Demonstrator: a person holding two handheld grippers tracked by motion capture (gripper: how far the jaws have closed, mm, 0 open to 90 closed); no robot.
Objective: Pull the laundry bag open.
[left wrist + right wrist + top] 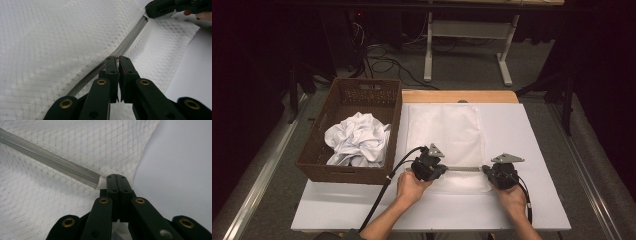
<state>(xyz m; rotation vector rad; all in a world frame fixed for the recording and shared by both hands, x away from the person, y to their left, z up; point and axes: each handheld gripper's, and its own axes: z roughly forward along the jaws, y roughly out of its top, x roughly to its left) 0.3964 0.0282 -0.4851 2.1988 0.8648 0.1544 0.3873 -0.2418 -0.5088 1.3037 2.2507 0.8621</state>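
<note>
Gripping a grey zip (463, 168) on white cloth (447, 132): L gripper (118, 58) and R gripper (116, 175) both clamped on it, zip taut btw them.

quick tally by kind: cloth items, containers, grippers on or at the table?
Cloth items: 2 (flat white cloth with grey zipper, crumpled white cloth in the basket)
Containers: 1 (brown wicker basket)
Grippers: 2 (left gripper, right gripper, both pinched on the flat cloth's zipper edge)
Total: 5
</note>
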